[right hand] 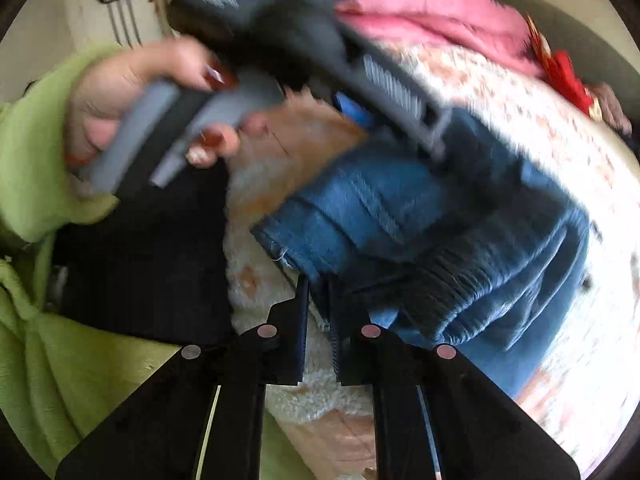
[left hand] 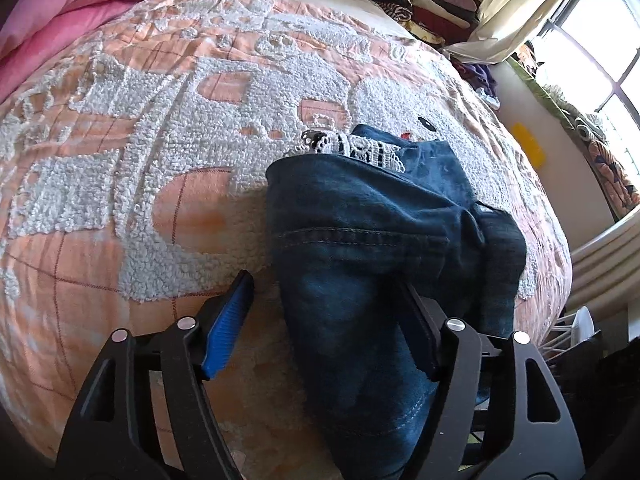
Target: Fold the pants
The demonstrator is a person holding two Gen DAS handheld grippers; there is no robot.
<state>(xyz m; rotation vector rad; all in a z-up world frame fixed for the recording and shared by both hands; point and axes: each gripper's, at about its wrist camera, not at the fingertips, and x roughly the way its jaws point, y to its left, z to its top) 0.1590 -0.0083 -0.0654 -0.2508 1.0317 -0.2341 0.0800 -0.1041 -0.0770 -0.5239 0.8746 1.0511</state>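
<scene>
Judging the fold half done: left gripper (left hand: 328, 320) jaws gaped wide around the jeans (left hand: 384, 232) near the bed (left hand: 120, 160) edge, right gripper (right hand: 319, 320) jaws nearly closed, seemingly pinching denim; needed aligned hems, slow flat lowering.

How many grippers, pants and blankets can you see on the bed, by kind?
Grippers: 2, the left gripper and the right gripper
Blue denim pants: 1
Blankets: 2, a peach-and-white blanket and a pink blanket
Total: 5
</scene>
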